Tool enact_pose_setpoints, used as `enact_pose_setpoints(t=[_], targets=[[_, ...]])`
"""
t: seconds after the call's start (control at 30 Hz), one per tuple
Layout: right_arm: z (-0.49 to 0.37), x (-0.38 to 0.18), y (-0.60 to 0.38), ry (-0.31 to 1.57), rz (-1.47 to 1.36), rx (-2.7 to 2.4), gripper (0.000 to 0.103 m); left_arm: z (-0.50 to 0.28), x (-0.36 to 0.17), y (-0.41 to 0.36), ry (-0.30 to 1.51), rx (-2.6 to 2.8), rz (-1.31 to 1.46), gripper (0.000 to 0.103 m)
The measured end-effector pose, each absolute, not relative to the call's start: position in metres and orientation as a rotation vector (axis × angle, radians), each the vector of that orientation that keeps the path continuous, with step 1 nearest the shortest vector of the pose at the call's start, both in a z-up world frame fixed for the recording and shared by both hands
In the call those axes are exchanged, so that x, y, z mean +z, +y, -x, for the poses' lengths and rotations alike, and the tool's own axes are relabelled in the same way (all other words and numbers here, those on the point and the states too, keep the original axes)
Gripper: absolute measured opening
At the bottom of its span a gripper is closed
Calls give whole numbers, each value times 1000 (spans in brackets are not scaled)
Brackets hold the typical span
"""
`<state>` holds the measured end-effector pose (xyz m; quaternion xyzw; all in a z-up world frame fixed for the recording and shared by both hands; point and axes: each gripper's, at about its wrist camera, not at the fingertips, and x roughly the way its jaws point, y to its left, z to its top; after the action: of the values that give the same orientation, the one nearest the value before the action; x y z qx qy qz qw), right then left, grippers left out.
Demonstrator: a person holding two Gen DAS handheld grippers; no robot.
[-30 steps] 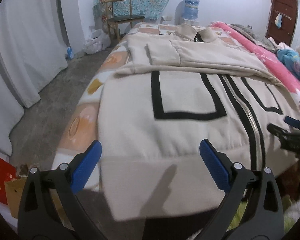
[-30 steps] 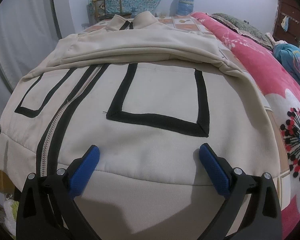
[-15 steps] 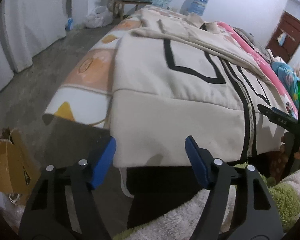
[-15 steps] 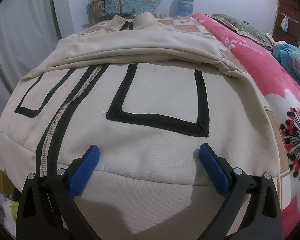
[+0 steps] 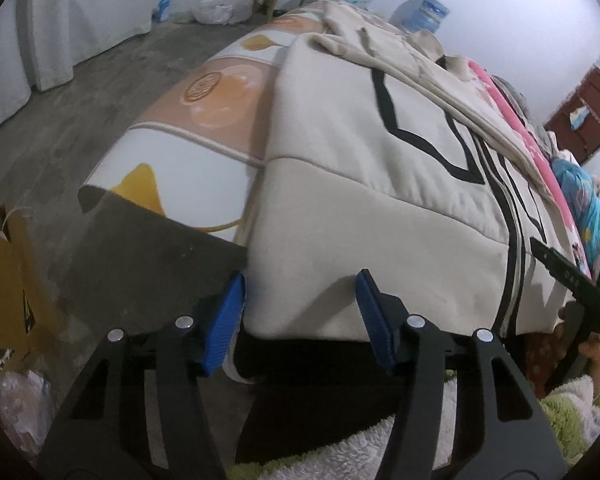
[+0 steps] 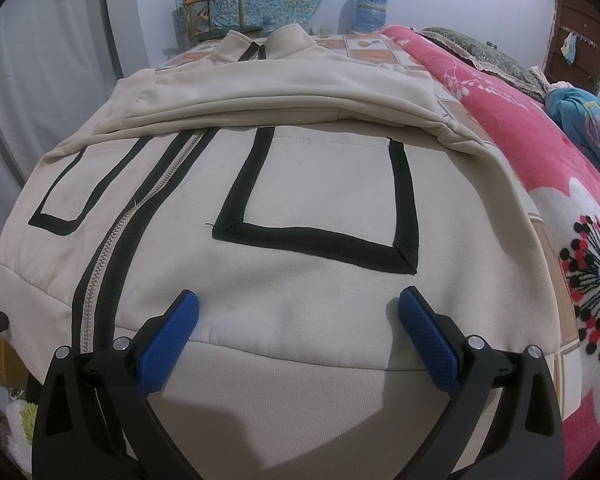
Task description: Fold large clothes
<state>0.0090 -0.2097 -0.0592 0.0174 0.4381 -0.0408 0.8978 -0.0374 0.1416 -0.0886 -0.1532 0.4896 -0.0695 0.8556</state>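
A cream zip jacket with black trim lies front up on the bed, sleeves folded across its chest, hem hanging over the near edge. It also shows in the left wrist view. My left gripper is open at the hem's left corner, with the hem band between its blue pads. My right gripper is open and hovers over the hem band on the jacket's right half, its jaws wide apart. The right gripper also shows at the right edge of the left wrist view.
The bed has a patterned sheet on the left and a pink floral blanket on the right. A cardboard box sits on the concrete floor at left. A wooden chair and a water jug stand beyond the bed.
My left gripper has dropped below the bed edge to the hem's left corner and narrowed its jaws around it. My right gripper has barely moved.
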Motion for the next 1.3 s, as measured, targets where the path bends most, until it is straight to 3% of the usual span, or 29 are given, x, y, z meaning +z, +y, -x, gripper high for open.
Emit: enact_pose_setpoints(t=[0.33,0.57,0.77,1.3], targets=[[-8,-59,-210,905,-36,-86,97,24,-103,152,1042,-181,460,55],[-8,-60,-210,904,-36,-87,97,44,-74,132,1001,-209,276,28],[-8,-59,-211,901,-40,-92,97,60,-44,100,915,-243,56,28],[-9,-59,-210,901,-42,-97,97,31,-72,108,991,-147,103,27]])
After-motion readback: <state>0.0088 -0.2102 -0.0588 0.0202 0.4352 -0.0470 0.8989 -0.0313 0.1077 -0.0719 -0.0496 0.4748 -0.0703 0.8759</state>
